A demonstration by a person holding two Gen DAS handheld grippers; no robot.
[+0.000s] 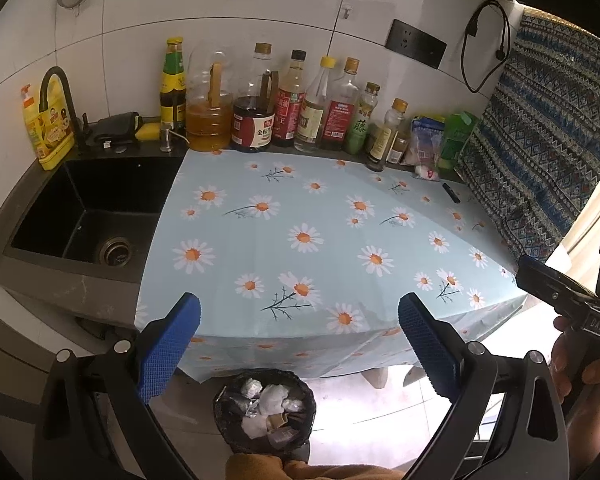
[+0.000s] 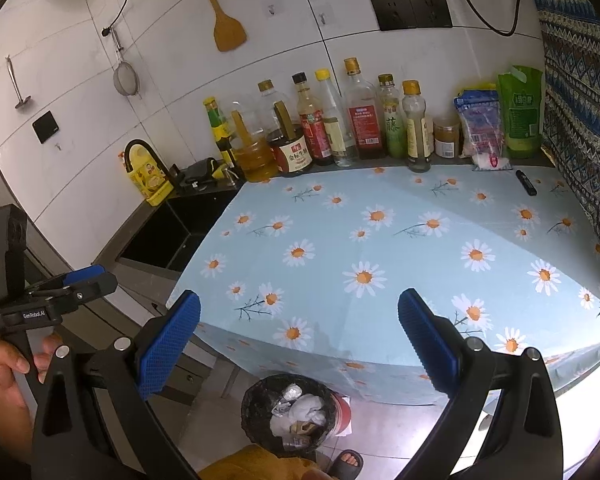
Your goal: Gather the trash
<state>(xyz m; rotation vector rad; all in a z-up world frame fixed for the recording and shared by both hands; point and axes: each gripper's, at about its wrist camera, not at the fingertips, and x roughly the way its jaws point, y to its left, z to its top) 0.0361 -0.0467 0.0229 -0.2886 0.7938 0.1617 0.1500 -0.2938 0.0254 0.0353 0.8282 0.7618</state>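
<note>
Two ribbed blue jaws spread, crinkled bin

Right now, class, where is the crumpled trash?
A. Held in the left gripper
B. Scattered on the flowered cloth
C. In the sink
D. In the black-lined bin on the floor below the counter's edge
D: crumpled paper and foil lie in the bin, seen again in the right wrist view; the left gripper and the right gripper are both open and hold nothing.
</note>
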